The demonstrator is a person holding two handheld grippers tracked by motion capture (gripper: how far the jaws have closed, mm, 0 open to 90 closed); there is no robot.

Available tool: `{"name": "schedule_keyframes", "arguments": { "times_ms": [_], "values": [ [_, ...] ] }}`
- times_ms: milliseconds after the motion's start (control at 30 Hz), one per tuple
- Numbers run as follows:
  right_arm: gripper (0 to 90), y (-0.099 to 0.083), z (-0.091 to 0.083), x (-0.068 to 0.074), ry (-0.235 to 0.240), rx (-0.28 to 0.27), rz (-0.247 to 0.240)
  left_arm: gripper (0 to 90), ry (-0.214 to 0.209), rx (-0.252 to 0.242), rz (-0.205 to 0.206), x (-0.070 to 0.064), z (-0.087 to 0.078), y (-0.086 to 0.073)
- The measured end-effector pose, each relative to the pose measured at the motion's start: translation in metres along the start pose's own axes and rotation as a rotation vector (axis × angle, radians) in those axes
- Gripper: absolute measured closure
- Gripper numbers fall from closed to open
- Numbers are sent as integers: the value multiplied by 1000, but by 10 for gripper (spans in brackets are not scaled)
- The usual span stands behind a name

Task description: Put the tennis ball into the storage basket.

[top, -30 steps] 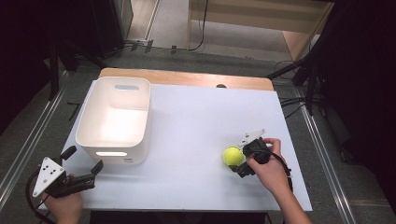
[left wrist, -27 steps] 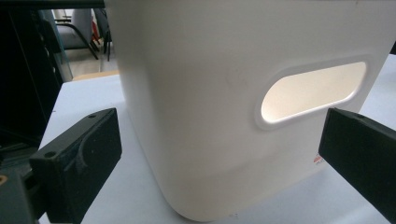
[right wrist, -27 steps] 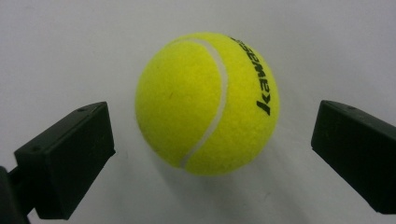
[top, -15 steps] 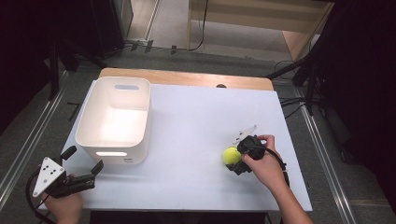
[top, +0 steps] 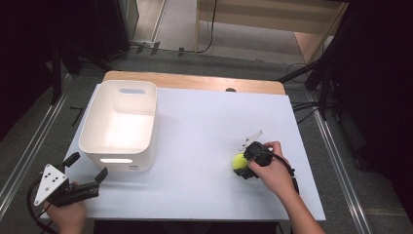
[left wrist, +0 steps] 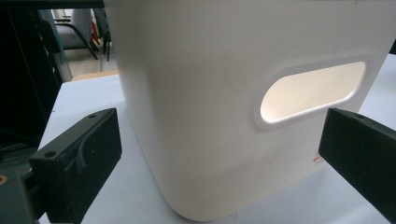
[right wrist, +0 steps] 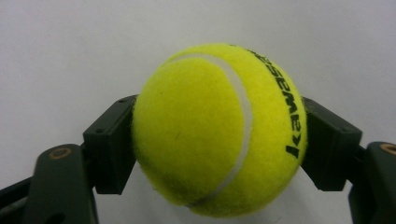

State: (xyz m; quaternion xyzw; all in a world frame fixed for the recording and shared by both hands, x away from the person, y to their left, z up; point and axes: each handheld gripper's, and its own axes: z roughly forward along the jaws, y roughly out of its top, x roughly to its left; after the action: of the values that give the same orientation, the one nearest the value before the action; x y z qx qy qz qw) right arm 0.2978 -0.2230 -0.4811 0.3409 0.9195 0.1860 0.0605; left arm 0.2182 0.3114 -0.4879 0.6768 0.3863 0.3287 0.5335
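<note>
Matte white bench [top: 195, 126] carries a smooth, round-cornered white plastic bin [top: 119, 124] near its left edge. Right gripper [top: 242, 167] clamps a fuzzy yellow tennis ball [right wrist: 219, 130] near the right edge, apparently resting on the surface. Left gripper [left wrist: 219, 154] jaws stand wide at the front left corner.

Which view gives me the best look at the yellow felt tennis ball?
The right gripper view: the yellow felt tennis ball sits close up between the right tool's jaws, seam and black lettering clear. The high view shows it small, partly hidden.
</note>
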Motion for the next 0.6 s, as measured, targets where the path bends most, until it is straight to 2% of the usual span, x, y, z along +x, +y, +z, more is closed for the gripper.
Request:
{"name": "schedule_keyframes", "arguments": {
  "times_ms": [233, 600],
  "values": [
    [234, 0, -1, 0, 13, 0, 11, 0, 0, 1, 1, 0, 0, 0],
    [235, 8, -9, 3, 29, -1, -28, 0, 2, 4, 2, 0, 0, 0]
  ]
}}
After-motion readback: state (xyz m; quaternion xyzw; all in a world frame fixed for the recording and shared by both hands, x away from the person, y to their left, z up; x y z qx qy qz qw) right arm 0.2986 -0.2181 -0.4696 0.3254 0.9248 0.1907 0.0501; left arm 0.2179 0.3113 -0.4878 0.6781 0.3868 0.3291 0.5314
